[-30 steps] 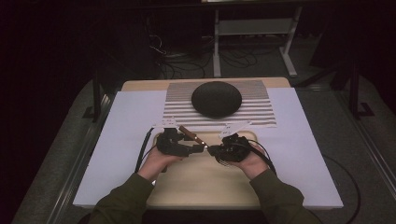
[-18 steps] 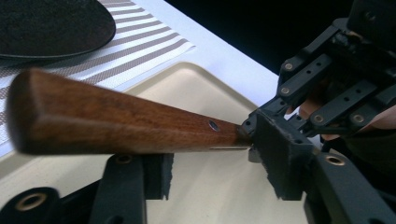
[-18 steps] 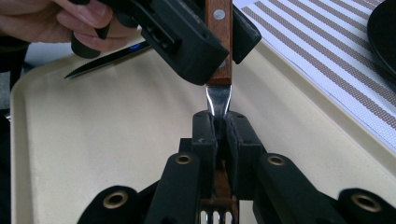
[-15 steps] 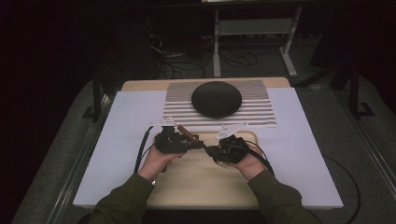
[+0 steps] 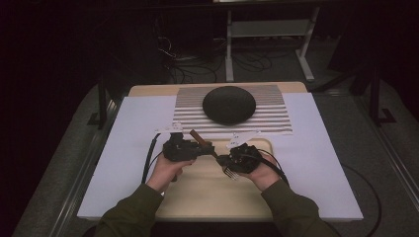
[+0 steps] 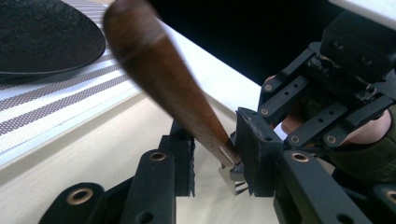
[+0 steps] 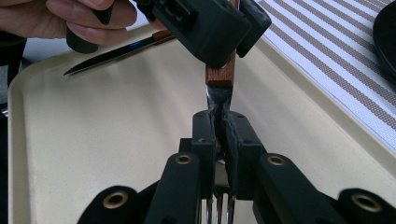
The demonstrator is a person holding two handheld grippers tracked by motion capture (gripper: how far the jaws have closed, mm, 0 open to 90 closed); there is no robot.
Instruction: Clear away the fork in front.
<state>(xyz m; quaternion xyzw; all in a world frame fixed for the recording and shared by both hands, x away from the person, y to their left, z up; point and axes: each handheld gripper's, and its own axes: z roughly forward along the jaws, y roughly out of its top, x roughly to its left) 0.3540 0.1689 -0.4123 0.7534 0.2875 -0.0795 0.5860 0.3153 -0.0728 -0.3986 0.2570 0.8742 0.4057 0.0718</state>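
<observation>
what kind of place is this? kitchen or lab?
Likely a lab data-collection bench staged as a dining setup, not a kitchen: a dark plate on a striped placemat, a beige tray, and cables on the floor beside a metal stand.

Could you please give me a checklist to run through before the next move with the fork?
1. Right gripper clamped on the fork's metal neck: ok.
2. Wooden handle between the left gripper's jaws, which have just been closing: ok.
3. Left pads pressing firmly on the handle: cannot tell.
4. Knife lying on the tray, apart from the fork: ok.
5. Plate well away from both grippers: ok.
</observation>
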